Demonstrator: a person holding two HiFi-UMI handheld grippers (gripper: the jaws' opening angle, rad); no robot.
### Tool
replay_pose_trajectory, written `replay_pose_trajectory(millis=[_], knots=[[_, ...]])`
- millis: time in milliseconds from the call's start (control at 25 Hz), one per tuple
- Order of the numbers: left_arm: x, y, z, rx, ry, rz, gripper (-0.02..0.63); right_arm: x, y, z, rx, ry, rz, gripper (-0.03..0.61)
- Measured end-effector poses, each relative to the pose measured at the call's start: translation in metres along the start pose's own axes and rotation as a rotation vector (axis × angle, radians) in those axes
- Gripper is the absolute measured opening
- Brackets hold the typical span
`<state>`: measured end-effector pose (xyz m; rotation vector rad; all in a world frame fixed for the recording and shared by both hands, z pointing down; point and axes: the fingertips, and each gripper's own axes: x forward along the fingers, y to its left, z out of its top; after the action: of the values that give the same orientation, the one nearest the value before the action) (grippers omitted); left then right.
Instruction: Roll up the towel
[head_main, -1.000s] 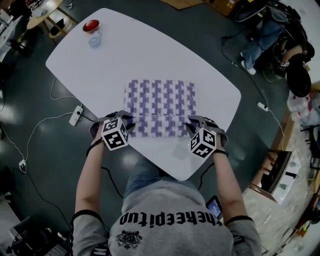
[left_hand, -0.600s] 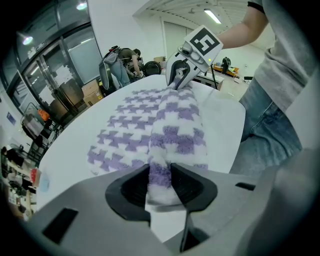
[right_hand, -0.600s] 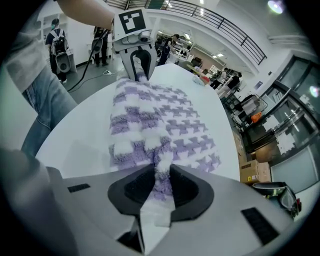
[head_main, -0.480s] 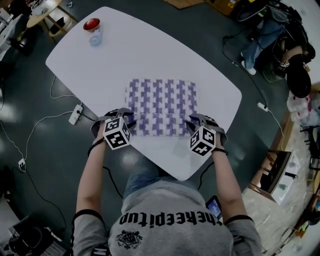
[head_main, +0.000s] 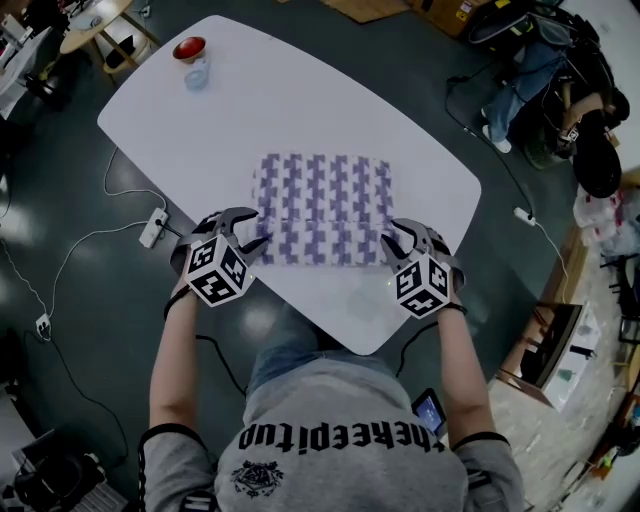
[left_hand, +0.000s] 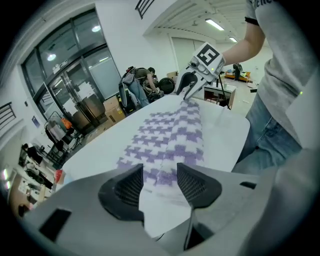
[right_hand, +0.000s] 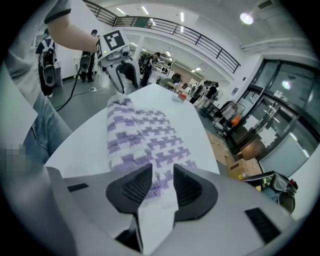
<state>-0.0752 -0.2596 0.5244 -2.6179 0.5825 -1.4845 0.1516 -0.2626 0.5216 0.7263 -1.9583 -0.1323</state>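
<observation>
The head view is dim and low in contrast: the floor sinks into dark grey, and the white worktop (head_main: 300, 110) is its brightest patch, without glare. Its edges bow outward. Both gripper views are brighter, lit by ceiling strips (left_hand: 214, 24) and glazed walls (left_hand: 75, 75), with black rounded corners and strong fisheye bending. The jaws sit close and soft; the towel (left_hand: 175, 135) is sharper.

A purple-and-white patterned cloth towel (head_main: 322, 205) lies on a white oval table (head_main: 300, 110), its near edge folded over. At its near corners a person's left hand-held gripper (head_main: 252, 232) and right hand-held gripper (head_main: 390, 243) hover, their jaws just opened and empty. A small red bowl (head_main: 189, 48) sits at the table's far corner.
</observation>
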Motion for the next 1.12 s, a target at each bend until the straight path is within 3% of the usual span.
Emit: replay_pose_trajectory(millis=[200,560,720,920,960,1000,1040,1120], knots=[[0.013,-0.027,-0.004,0.052,0.025,-0.032,0.206,-0.004,0.014,0.005,-0.040,-0.030,0.028,0.118],[0.054,-0.067,-0.027,0.083,0.126,-0.129,0.264,0.033,0.075,-0.034,-0.136,0.065,0.165,0.164],[0.061,-0.074,-0.033,0.106,0.161,-0.162,0.278,0.043,0.076,-0.039,-0.162,0.091,0.156,0.169],[0.066,-0.065,-0.035,0.121,0.187,-0.138,0.276,0.049,0.065,-0.038,-0.161,0.111,0.120,0.166],[0.068,-0.061,-0.036,0.129,0.191,-0.123,0.276,0.051,0.063,-0.038,-0.161,0.113,0.118,0.140],[0.070,-0.057,-0.037,0.141,0.195,-0.102,0.264,0.053,0.062,-0.037,-0.162,0.115,0.120,0.109],[0.071,-0.053,-0.038,0.155,0.199,-0.080,0.211,0.055,0.063,-0.037,-0.165,0.116,0.125,0.082],[0.071,-0.049,-0.037,0.171,0.201,-0.056,0.147,0.055,0.065,-0.038,-0.169,0.118,0.132,0.065]])
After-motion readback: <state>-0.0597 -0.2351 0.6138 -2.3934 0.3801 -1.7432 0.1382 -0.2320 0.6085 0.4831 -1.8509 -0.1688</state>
